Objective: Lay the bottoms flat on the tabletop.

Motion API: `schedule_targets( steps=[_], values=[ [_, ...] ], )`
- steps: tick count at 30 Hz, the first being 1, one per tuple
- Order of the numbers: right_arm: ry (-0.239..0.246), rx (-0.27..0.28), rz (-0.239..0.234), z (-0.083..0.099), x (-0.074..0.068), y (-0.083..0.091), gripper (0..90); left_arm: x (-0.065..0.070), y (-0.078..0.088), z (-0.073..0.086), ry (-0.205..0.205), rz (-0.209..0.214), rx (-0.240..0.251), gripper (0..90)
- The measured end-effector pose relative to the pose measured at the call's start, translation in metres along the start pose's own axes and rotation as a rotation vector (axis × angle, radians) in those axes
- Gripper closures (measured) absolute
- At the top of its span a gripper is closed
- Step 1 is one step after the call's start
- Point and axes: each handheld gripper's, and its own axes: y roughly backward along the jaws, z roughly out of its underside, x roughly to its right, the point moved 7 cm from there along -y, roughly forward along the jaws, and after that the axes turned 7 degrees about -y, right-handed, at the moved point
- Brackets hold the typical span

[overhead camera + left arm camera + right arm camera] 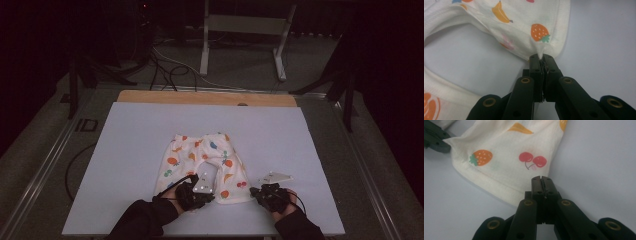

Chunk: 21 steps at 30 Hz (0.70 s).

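**Pinching the near hem of the right leg**

A pair of fruit-print baby shorts [205,167] is lying flat on the white table mat [125,150], a little near of centre, waistband at the far end and both leg openings pointing toward the person. The long axis is running far to near, with the legs splaying slightly apart.

The left gripper [541,58] is clamping a small peak of cloth at the hem corner just below the strawberry [539,32]; the jaws are clenched on the fabric. The right gripper [542,179] is sitting at the other corner of the same leg hem, beneath the cherries [533,160]. Its jaws are fully closed, but whether they are actually catching cloth cannot be told (the hem edge is lying just at their tips).

To do this step well, both pinches should be biting through the hem's stitched band, not just a loose top layer, and should be holding at equal depth. Any lift is best kept level and slow, so the leg is folding toward the waistband without skewing.
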Motion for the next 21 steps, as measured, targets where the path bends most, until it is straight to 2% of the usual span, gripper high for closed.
schedule_targets(
  steps=[2,5,11,15,17,21],
  values=[
    [0.012,0.014,-0.004,-0.001,0.0,0.002,90.0,0.002,0.005,0.0,-0.011,-0.012,-0.001,88.2],
    [0.005,0.025,-0.016,-0.003,-0.003,0.006,90.0,0.006,0.014,-0.001,-0.02,-0.016,0.002,88.1],
    [0.014,0.022,-0.04,-0.001,-0.009,0.014,90.0,0.02,0.025,0.0,-0.023,0.002,0.008,88.0],
    [0.016,0.007,-0.055,0.004,-0.013,0.017,90.0,0.025,0.026,0.006,-0.028,0.001,-0.005,87.9],
    [0.021,-0.006,-0.058,0.007,-0.015,0.017,90.0,0.026,0.025,0.009,-0.014,0.008,-0.003,87.8],
    [0.024,-0.025,-0.067,0.011,-0.018,0.017,90.0,0.029,0.024,0.012,-0.012,0.018,-0.009,87.9]
  ],
)
